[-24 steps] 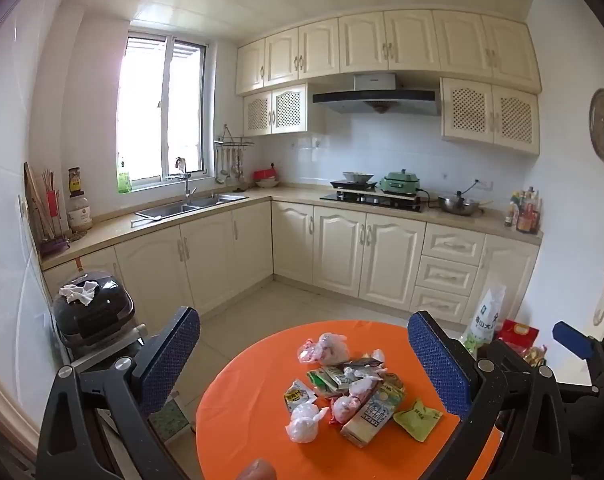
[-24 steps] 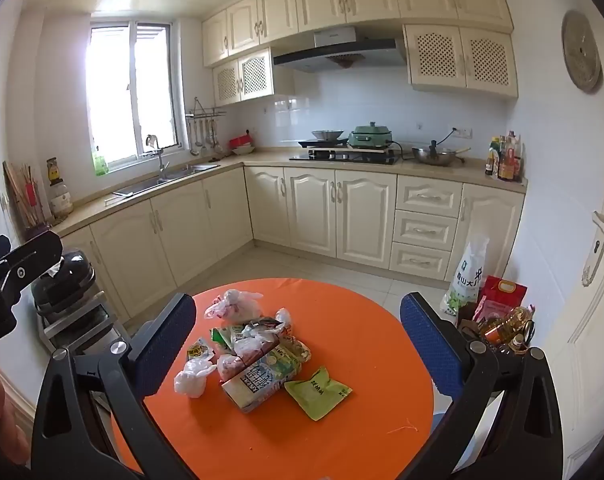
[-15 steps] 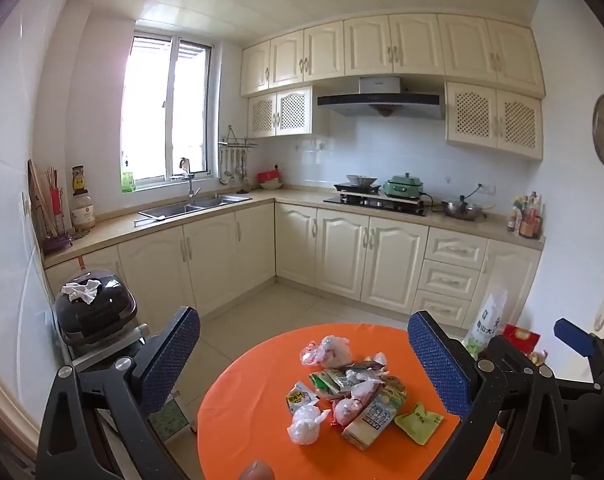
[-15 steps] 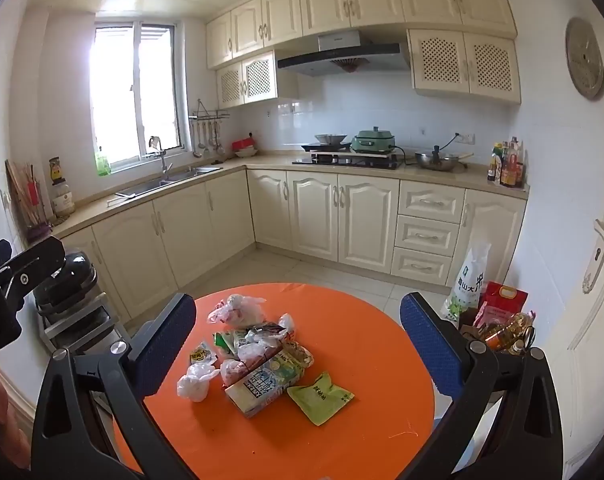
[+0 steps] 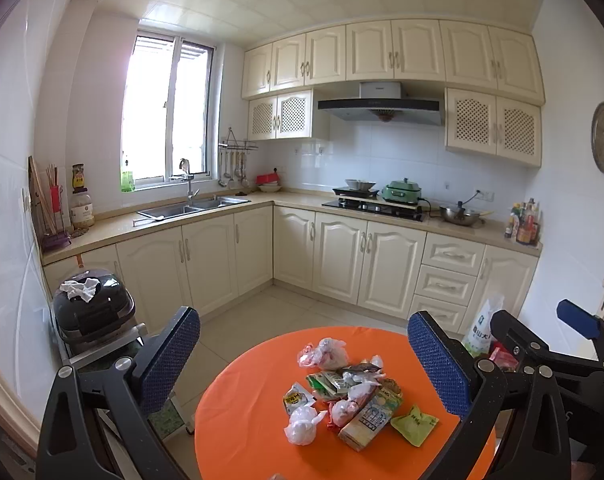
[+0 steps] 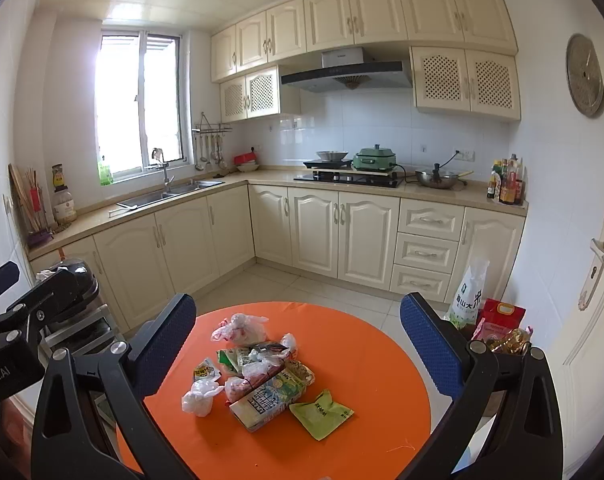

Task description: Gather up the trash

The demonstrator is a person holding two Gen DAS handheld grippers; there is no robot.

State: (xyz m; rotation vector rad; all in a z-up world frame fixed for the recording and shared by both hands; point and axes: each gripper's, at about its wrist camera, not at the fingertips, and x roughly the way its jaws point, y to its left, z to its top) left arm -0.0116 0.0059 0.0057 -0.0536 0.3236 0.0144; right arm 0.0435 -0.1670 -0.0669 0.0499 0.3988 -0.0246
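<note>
A pile of trash [image 5: 349, 396] lies on a round orange table [image 5: 242, 420]: wrappers, knotted white plastic bags [image 5: 302, 430], a printed carton [image 5: 371, 418] and a green packet [image 5: 413, 424]. In the left wrist view my left gripper [image 5: 303, 344] is open, short of the pile and above it, with nothing between its blue pads. The right wrist view shows the same pile [image 6: 258, 372] and green packet [image 6: 321, 408]. My right gripper [image 6: 298, 332] is open too and holds nothing. Each gripper shows at the edge of the other's view.
A black appliance [image 5: 92, 312] with a white rag on it stands on a rack left of the table. Rice bags and packets [image 6: 497, 320] sit on the floor at the right, by a door [image 6: 597, 260]. Cream cabinets [image 6: 341, 232] line the far walls across a tiled floor.
The table and pile sit slightly lower in both views, more so in the right wrist view. Both grippers stay wide and the trash has not moved.
</note>
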